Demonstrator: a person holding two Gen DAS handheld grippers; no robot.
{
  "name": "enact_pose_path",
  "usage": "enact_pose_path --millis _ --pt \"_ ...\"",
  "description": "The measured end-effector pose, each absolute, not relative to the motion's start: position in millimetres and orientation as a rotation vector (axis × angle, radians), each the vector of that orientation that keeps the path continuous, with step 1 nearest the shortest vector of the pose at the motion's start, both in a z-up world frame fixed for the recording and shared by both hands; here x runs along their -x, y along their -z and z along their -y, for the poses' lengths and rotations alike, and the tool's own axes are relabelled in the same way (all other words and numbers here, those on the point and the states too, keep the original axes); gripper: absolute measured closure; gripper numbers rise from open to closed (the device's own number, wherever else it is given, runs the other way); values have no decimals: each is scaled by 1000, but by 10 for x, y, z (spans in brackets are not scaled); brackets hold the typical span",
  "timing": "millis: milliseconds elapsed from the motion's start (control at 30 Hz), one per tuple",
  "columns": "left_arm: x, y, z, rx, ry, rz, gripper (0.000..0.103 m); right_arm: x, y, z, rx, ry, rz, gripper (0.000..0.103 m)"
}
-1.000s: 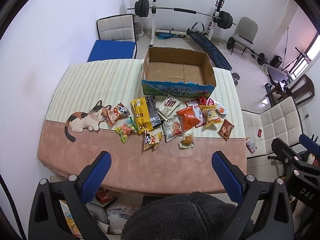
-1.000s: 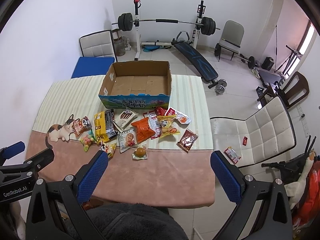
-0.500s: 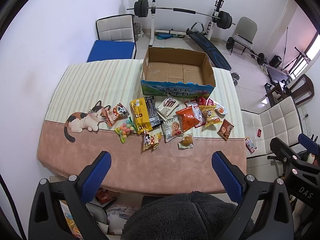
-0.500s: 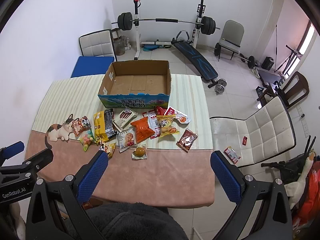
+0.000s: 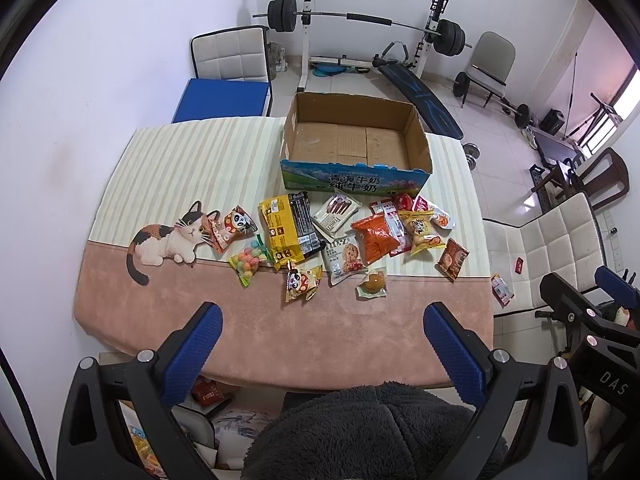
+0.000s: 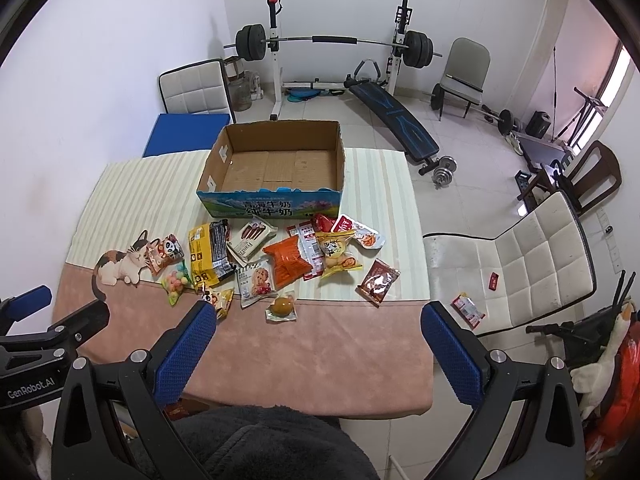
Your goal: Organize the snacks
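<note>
Change across the interval is slight. In the left wrist view the cardboard box (image 5: pixel 356 148) and the snack packets (image 5: pixel 352 236) before it sit marginally higher and further left in frame than a second ago, consistent with a small drift of that camera. In the right wrist view the box (image 6: pixel 276 168) and packets (image 6: pixel 280 256) likewise sit marginally further left. No packet shifts relative to its neighbours.

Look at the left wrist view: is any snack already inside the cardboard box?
No, the cardboard box shows only its bare floor; the snacks lie on the table in front.
</note>
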State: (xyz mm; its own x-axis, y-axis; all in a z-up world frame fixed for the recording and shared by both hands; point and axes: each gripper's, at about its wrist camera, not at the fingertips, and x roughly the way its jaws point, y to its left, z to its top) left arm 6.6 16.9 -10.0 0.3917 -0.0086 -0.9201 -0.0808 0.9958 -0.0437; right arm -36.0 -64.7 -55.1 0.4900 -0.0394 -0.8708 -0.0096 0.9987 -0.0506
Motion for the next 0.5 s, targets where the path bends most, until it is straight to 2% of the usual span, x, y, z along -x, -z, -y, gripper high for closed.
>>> enact_pose_path --millis 200,333,500 --pt "-401 329 -296 136 -81 -1182 0 -89 906 674 -30 -14 -1119 0" --pt "-862 812 -569 220 -131 -1257 0 -523 1353 666 -83 -46 -1187 0" --pt "-1376 1536 -836 331 -154 -1379 0 -1187 2191 589 -71 -51 -1295 0"
